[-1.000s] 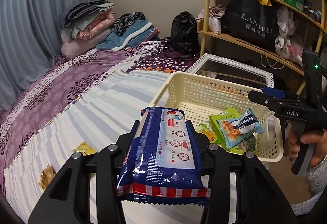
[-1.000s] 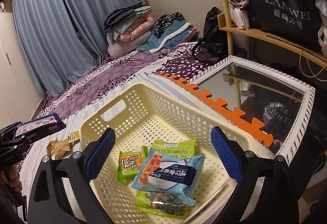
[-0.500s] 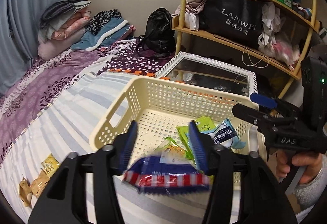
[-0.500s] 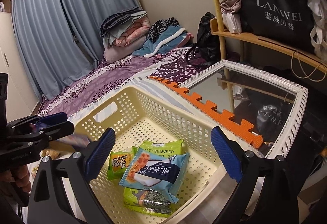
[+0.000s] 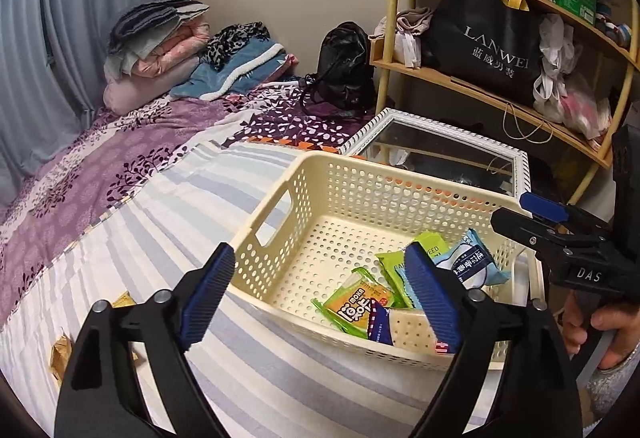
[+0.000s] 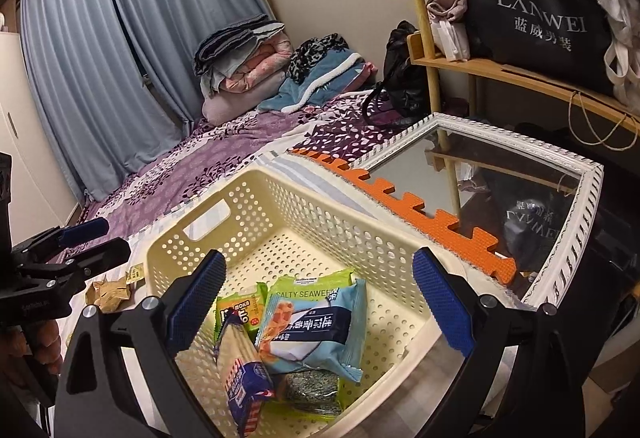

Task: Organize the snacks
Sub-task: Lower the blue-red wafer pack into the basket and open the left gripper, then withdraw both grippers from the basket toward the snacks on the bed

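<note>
Both my left tongs (image 5: 320, 290) and right tongs (image 6: 320, 302) gape wide, gripping nothing. The blue cracker pack (image 6: 244, 378) leans against the near wall inside the cream basket (image 6: 320, 206), beside the seaweed packets (image 6: 316, 322), on the bed (image 5: 160, 206).

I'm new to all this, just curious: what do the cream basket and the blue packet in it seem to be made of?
The basket looks like moulded matte plastic: even rows of punched holes, cut-out handle. The blue packet seems glossy printed plastic film: it shines and has a crimped end.
</note>
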Tool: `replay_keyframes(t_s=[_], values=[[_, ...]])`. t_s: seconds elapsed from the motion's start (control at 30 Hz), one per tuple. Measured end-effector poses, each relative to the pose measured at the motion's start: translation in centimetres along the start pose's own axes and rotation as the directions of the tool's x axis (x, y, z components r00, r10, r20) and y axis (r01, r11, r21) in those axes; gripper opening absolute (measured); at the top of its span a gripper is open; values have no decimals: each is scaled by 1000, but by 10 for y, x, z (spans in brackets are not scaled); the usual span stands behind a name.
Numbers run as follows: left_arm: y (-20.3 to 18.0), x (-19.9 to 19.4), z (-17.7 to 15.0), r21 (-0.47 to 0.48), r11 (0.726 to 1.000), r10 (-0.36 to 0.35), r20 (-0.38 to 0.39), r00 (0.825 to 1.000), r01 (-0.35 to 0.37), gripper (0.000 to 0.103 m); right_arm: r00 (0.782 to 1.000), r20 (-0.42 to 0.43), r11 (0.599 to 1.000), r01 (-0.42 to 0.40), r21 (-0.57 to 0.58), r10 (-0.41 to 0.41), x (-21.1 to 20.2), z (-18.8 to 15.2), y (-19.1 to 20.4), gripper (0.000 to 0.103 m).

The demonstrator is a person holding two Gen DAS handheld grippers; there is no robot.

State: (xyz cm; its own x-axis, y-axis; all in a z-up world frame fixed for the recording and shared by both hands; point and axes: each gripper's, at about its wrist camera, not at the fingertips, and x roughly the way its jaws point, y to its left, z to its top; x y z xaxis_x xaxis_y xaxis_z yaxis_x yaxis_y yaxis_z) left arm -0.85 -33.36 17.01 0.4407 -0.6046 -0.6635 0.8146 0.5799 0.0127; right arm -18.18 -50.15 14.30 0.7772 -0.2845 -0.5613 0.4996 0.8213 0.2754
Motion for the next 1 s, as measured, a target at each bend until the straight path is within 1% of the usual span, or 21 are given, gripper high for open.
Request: replay_keyframes(t_s=[0.03,0.07,0.23,0.5,1.0], values=[[0,-1,0,1,1000,4,2,1000,-4,96,1000,0,1000,0,0,0,0,0,0,94],[0,-3,0,2,1000,10,4,1000,-10,97,1000,1,1000,-1,2,1,-1,1,1,94],[3,-8,-3,-4,999,32,0,999,-32,99,1000,10,1000,1,3,-1,-3,2,5,98],[24,-19,-13,-58,996,71,2,997,-71,99,1000,20,1000,-16,-16,17,-7,4,19,98],[64,-54,-35,-141,979,150,19,989,-145,99,992,49,989,-108,-105,113,-21,4,66,98]])
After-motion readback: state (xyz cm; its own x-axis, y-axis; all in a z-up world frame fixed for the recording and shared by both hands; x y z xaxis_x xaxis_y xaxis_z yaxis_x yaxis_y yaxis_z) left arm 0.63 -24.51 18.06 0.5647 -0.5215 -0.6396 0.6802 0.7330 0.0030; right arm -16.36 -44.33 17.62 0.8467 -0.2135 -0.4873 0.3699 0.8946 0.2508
